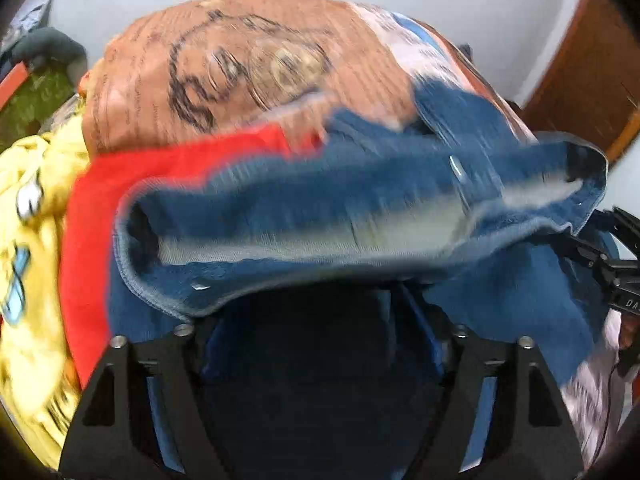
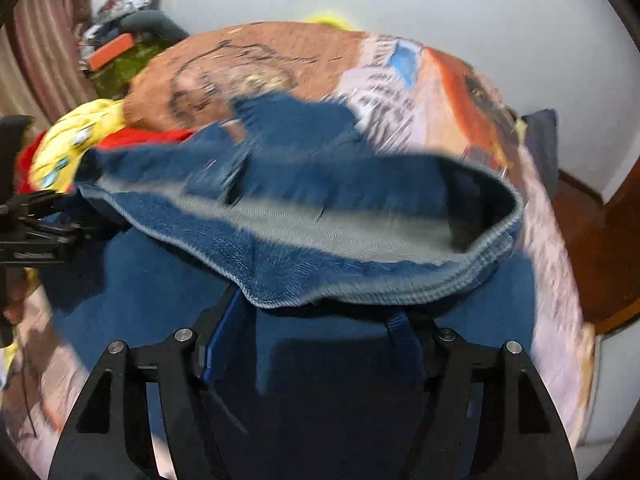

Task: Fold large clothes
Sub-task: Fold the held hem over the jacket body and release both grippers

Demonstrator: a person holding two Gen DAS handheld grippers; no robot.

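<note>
A pair of blue jeans (image 1: 340,208) hangs by its waistband over a bed with an orange printed cover (image 1: 240,60). My left gripper (image 1: 320,312) is shut on the waistband's near edge, its fingertips hidden under the denim. My right gripper (image 2: 320,312) is shut on the waistband too (image 2: 360,276), fingertips hidden by the cloth. The waistband gapes open, showing the pale lining (image 2: 340,232). The right gripper shows at the right edge of the left wrist view (image 1: 612,264); the left gripper shows at the left edge of the right wrist view (image 2: 32,224). Both views are blurred.
A red garment (image 1: 120,200) and a yellow printed garment (image 1: 28,208) lie on the bed to the left. A cluttered pile (image 2: 120,40) sits at the far left by a curtain. A wooden door (image 1: 592,76) stands to the right; a white wall is behind.
</note>
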